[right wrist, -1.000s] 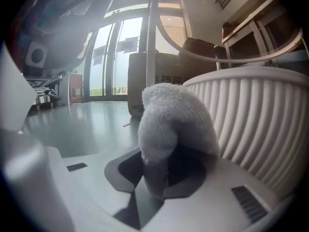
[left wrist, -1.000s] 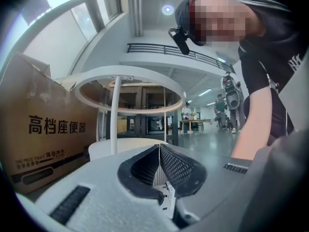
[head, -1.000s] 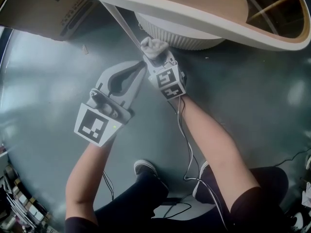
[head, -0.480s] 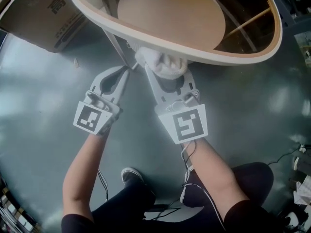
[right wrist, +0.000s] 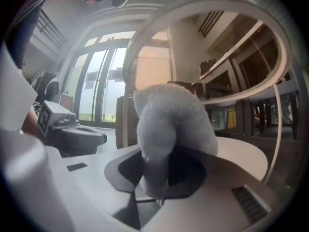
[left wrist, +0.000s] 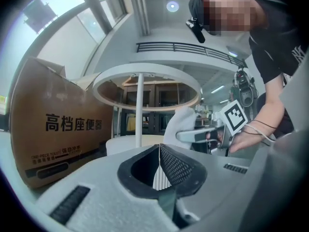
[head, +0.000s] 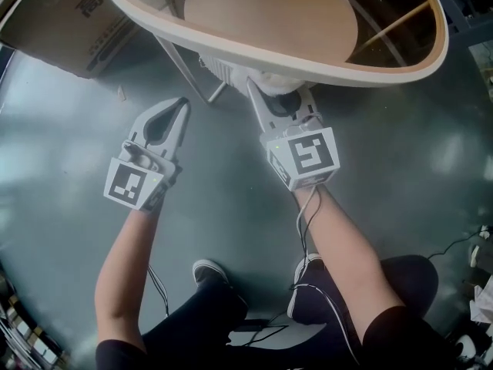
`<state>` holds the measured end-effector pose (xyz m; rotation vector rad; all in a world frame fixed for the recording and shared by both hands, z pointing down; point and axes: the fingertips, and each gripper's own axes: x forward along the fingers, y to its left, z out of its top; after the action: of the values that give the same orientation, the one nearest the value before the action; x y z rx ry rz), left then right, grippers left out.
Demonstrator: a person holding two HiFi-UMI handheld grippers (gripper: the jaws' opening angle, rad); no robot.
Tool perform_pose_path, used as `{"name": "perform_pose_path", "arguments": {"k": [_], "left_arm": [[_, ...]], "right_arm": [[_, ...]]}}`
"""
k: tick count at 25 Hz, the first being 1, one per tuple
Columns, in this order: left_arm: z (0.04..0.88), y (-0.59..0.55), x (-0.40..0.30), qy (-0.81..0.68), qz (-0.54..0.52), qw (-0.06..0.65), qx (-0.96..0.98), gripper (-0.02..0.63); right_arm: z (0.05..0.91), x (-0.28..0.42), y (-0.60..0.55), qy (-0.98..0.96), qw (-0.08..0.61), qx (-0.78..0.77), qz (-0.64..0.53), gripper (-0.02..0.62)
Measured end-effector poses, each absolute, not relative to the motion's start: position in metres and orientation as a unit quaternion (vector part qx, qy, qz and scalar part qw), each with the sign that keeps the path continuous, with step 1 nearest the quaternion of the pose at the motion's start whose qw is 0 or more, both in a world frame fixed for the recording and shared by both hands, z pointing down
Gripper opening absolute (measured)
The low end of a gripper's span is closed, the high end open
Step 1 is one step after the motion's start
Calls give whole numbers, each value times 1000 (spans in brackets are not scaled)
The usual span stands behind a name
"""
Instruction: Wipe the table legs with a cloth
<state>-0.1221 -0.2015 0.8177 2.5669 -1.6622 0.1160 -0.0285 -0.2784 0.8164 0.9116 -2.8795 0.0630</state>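
A round table with a white rim point(head: 254, 56) fills the top of the head view; one thin white leg point(head: 182, 72) slants down beneath it. My right gripper point(head: 266, 91) reaches under the rim, shut on a fluffy white cloth point(head: 271, 81). In the right gripper view the cloth point(right wrist: 169, 124) bulges out of the closed jaws of that gripper point(right wrist: 155, 190) and hides the tips. My left gripper point(head: 182, 105) is shut and empty, a little short of the leg. Its own view shows the leg point(left wrist: 139, 110) upright ahead and the cloth point(left wrist: 182, 122) to the right.
A brown cardboard box point(head: 65, 18) with printed characters lies at the upper left, close to the leg. A white ribbed round base point(head: 225, 69) sits under the table. The floor point(head: 69, 145) is grey and glossy. The person's shoes point(head: 212, 272) and cables are below.
My left gripper has drawn back from the table leg, down and to the left. My right gripper has pushed further under the table rim with the cloth in it.
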Motion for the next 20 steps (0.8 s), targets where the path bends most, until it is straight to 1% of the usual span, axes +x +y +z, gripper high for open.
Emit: {"name": "perform_pose_path", "arguments": {"k": [2, 4, 8, 11, 20], "left_arm": [[822, -199, -113, -536, 46, 41, 842, 5], [826, -199, -104, -525, 59, 41, 848, 6], [824, -204, -96, -516, 54, 33, 854, 5], [825, -207, -91, -514, 55, 35, 855, 5], [822, -219, -66, -498, 52, 32, 865, 5]], "right_arm": [[849, -37, -280, -955, 90, 282, 23, 81], [868, -37, -285, -955, 102, 279, 21, 81], [874, -25, -288, -955, 105, 276, 10, 81], [887, -16, -281, -957, 128, 261, 0, 81], [930, 59, -307, -943, 181, 280, 8, 84]]}}
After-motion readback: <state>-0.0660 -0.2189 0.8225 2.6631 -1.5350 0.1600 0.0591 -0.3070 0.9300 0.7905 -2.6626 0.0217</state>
